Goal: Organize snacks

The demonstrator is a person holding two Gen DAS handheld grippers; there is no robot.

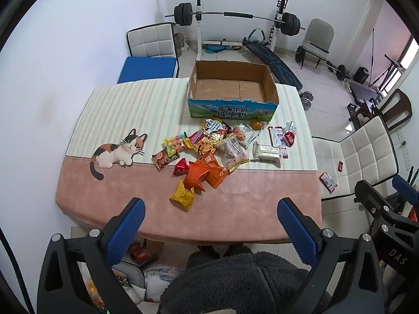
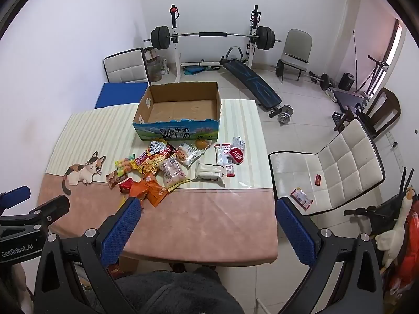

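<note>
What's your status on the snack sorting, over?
Left gripper and right gripper open, empty, above near table edge. Snack pile loose on table; cardboard box behind it empty. Nothing in the way.

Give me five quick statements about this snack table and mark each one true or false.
1. The brown cardboard box with the blue printed front holds several snacks. False: it is empty.
2. Both the left gripper and the right gripper stand open and hold nothing. True.
3. The yellow crinkled snack packet lies nearer the table's front edge than the orange packets. True.
4. The small round orange fruit sits on the white padded chair. False: it lies on the table by the box.
5. The tablecloth shows a calico cat picture. True.
</note>
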